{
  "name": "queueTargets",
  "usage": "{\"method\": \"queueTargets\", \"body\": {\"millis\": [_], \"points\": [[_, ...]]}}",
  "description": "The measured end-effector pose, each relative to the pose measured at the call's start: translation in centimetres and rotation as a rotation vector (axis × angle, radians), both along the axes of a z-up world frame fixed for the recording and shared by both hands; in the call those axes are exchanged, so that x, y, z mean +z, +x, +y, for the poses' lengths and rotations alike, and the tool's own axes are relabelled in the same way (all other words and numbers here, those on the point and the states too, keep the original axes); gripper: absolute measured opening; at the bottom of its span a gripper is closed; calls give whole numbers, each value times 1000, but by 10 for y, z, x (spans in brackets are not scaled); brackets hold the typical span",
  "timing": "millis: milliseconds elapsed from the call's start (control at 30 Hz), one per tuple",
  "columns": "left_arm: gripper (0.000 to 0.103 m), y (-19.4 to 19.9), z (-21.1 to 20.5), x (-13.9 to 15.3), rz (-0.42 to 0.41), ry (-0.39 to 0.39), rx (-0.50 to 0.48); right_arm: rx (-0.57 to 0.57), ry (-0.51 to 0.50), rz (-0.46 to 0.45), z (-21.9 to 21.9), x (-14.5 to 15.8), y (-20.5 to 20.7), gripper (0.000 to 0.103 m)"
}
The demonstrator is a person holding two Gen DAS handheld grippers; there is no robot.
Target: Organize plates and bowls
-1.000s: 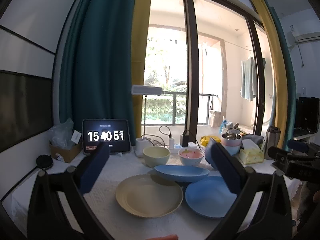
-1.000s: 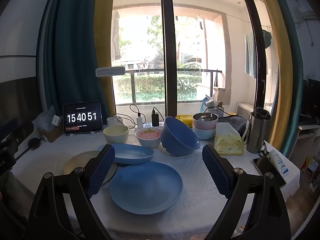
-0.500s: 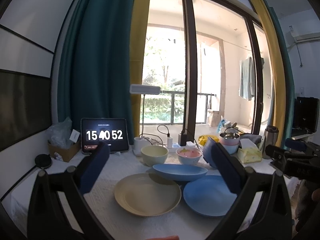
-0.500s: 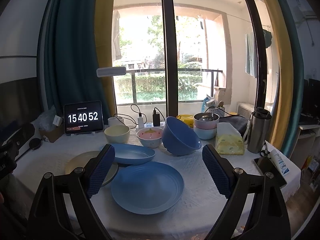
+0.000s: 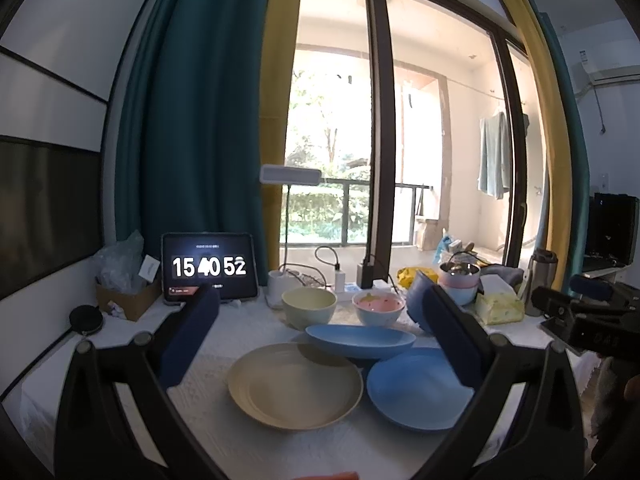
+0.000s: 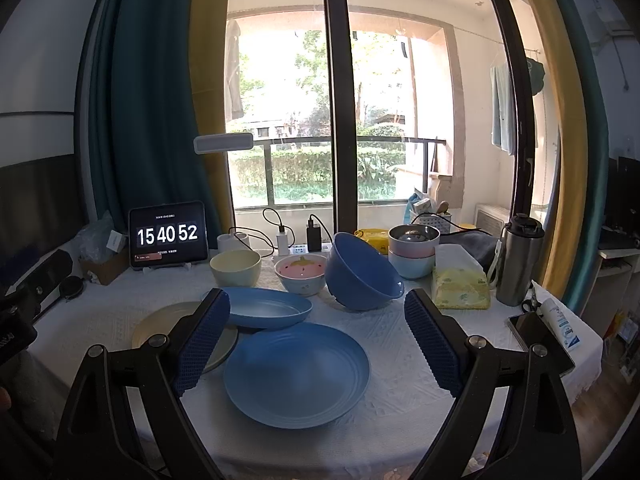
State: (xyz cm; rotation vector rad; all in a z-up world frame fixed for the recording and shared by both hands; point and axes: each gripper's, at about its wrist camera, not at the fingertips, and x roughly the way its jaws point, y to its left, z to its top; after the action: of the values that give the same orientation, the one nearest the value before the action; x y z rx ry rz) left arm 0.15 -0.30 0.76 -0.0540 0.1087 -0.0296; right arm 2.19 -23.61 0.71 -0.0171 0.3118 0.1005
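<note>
1. We are holding the left claw (image 5: pixel 320 332) above the counter (image 6: pixel 400 344) with its jaws apart and empty; the right claw (image 6: pixel 316 340) is likewise spread and gripping nothing.
2. We are noting that almost nothing has changed over the last second: only the clock tablet (image 6: pixel 168 235) has advanced, and both views have drifted slightly.
3. We are locating the task items: yellow plate (image 5: pixel 295 385) at left, blue plate (image 6: pixel 297 374) directly ahead of the right claw, blue oval dish (image 6: pixel 262 307) overlapping both, tilted blue bowl (image 6: pixel 362 272) behind, beside the yellow bowl (image 6: pixel 236 267) and pink bowl (image 6: pixel 301 274).
4. We are judging that sorting is not yet started.
</note>
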Motion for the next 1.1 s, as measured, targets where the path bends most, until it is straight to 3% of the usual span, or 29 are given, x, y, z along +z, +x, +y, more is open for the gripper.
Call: {"method": "queueTargets", "body": {"millis": [733,1100], "points": [[102,2,1,-4,10,-3,12,3,1,3,2,0,0,92],[102,26,2,-2,43,-7,27,12,1,36,5,-2,19,92]]}}
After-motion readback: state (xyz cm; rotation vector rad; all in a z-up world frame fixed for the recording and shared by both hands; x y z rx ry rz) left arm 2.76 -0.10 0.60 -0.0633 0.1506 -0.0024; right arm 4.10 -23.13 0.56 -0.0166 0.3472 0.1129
